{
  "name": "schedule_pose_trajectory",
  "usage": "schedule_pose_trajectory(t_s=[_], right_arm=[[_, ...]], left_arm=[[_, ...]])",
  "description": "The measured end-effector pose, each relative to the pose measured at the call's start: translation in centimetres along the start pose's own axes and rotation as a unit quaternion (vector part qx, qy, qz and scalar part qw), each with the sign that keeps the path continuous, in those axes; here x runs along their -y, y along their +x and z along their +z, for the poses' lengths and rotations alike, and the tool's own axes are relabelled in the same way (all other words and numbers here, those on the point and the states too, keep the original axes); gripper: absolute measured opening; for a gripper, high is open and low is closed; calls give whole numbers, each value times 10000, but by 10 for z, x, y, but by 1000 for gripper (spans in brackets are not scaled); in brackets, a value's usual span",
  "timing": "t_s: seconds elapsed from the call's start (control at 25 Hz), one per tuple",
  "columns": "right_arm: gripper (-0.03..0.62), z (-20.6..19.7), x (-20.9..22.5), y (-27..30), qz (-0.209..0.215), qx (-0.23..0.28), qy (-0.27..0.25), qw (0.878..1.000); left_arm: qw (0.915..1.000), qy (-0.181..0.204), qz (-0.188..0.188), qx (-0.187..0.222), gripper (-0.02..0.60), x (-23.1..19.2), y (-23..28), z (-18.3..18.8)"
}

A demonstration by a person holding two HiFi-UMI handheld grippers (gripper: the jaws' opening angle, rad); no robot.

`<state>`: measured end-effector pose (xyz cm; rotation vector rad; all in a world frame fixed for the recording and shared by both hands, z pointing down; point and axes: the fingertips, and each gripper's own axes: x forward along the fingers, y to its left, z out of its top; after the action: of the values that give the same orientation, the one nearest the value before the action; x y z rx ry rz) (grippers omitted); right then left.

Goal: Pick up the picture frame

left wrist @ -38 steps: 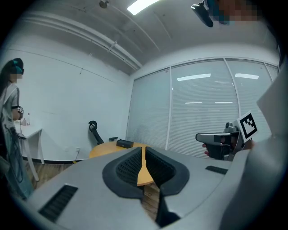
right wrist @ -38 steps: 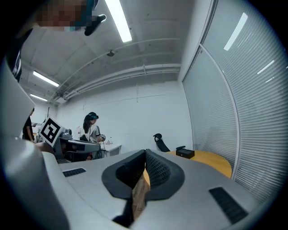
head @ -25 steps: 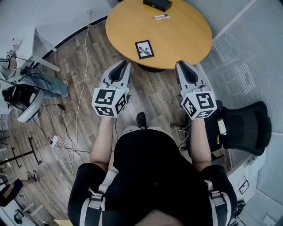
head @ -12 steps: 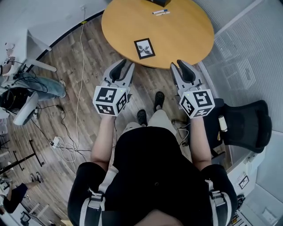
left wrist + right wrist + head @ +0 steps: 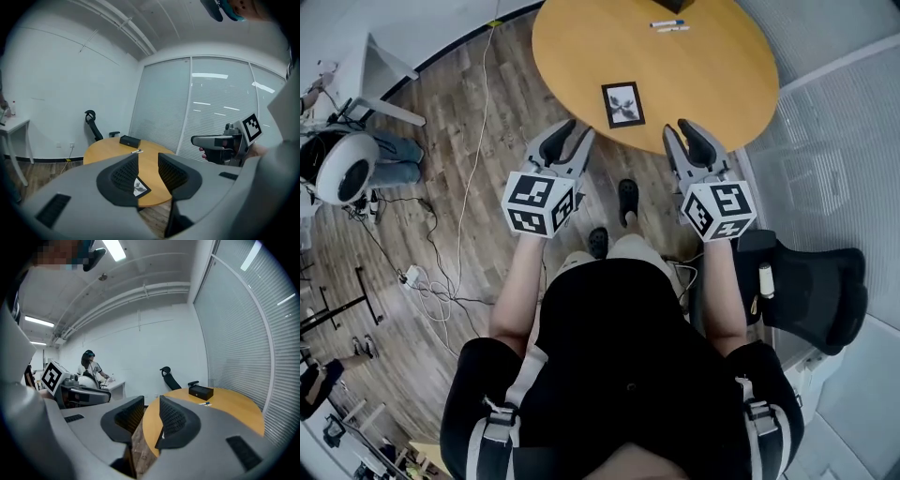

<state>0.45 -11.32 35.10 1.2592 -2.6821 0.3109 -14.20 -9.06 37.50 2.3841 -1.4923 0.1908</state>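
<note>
Left gripper (image 5: 570,139) first: I am holding it out above the wood floor (image 5: 478,122), just short of the near edge of the round counter (image 5: 712,66). Its jaws are opening and standing apart, with nothing gripped between them. In the left gripper view I am looking through that gap at the picture frame (image 5: 139,187), which is lying flat on the counter ahead, clear of the pads.

In the head view the picture frame (image 5: 623,104) is lying near the counter's front edge, between the lines of my two grippers and untouched by either. Farther back on the counter, two pens (image 5: 667,25) are lying side by side, and a black box (image 5: 130,141) is sitting beyond them.

I am holding the right gripper (image 5: 686,141) level with the left one, its tips at the counter's near rim. Its jaws are opening too, and they are wide and empty, framing only floor and counter edge. At the far right a black office chair (image 5: 811,286) is standing beside me.
</note>
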Motion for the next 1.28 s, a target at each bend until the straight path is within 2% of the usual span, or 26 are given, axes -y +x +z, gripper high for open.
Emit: schedule_pose_trajectory(t_s=[0.32,0.6,0.96,1.28], right_arm=[[117,16,48,73,351,-201,20,9992],[117,2,98,133,602,-571,160,9964],[117,-53,144,176,888,-1224,358,9879],[118,-119,166,208,1089,-1929,568,9735]], left_arm=[[9994,-176,276,-107,127,-33,67,19],[9975,-436,423,-360,132,-53,135,17],[9902,-830,703,-871,135,-65,199,-28],[9763,-1282,1038,-1402,137,-81,239,-90]])
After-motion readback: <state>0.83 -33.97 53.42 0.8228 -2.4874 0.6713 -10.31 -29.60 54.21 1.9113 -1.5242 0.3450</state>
